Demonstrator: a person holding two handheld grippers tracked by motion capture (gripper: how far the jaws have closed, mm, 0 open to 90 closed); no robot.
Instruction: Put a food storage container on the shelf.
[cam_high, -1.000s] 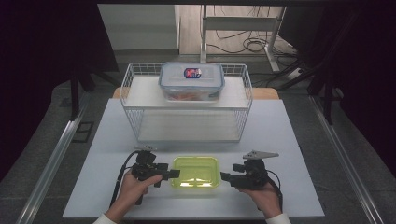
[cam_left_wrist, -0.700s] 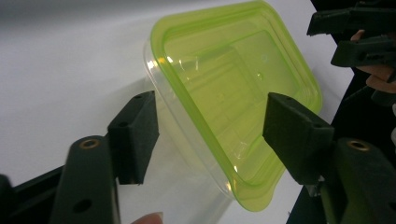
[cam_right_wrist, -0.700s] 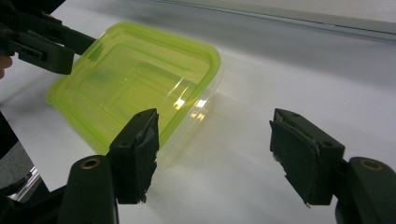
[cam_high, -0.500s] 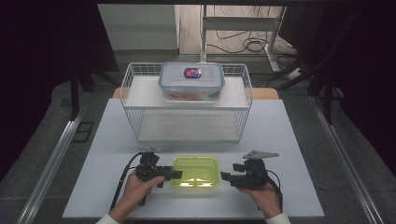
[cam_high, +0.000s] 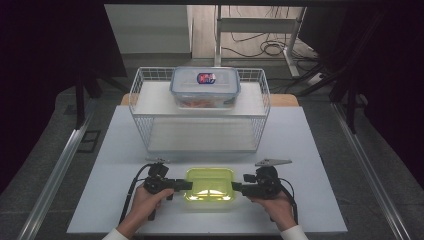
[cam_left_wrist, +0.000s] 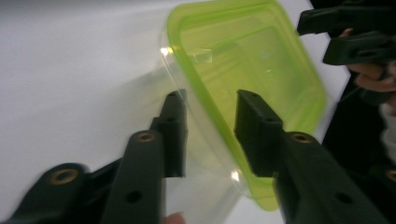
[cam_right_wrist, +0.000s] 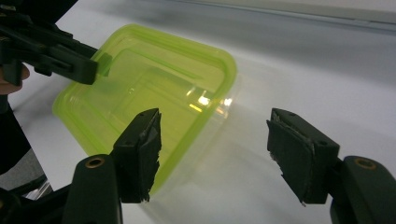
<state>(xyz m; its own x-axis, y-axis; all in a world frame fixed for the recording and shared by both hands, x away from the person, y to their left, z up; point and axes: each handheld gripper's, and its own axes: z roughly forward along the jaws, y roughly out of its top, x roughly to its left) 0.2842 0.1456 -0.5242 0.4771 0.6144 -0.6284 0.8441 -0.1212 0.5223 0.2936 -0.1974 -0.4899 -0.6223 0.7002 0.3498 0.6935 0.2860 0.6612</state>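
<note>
A: Item one, and placement?

B: Green container (cam_high: 210, 184), translucent, rounded corners. Lay flat on the white table (cam_high: 310, 150), near the front edge, between the two tools.

A: Left tool?

B: Left gripper (cam_high: 188, 185), black, held in the left hand (cam_high: 145, 205). Pointed toward the container's left side. Recorded in the left gripper view as partly open: one jaw outside the container wall, the other over the inside, rim passing through the gap. Could not tell whether either pad touched the plastic. Nothing lifted or clamped.

A: Right tool?

B: Right gripper (cam_high: 236, 188), black, held in the right hand (cam_high: 275, 207), grey three-cornered plate on top. Faced the container's right side. Jaws spread wide in the right gripper view: one over the near corner of the container, the other over bare table, well apart from the rim. Nothing held.

A: Cabling?

B: Black cable (cam_high: 131, 192) looped from the left tool toward the front edge. Another trailed beside the right hand.

A: Remaining stock?

B: White wire rack (cam_high: 260, 115), two levels, stood at the far half of the table. Clear box (cam_high: 205, 87) with a lid and a blue-and-red label sat on its upper shelf, something orange inside, too blurred to identify. Lower shelf bare.

A: Beyond the table?

B: Dark curtains at both sides; grey floor with loose cords behind.
</note>
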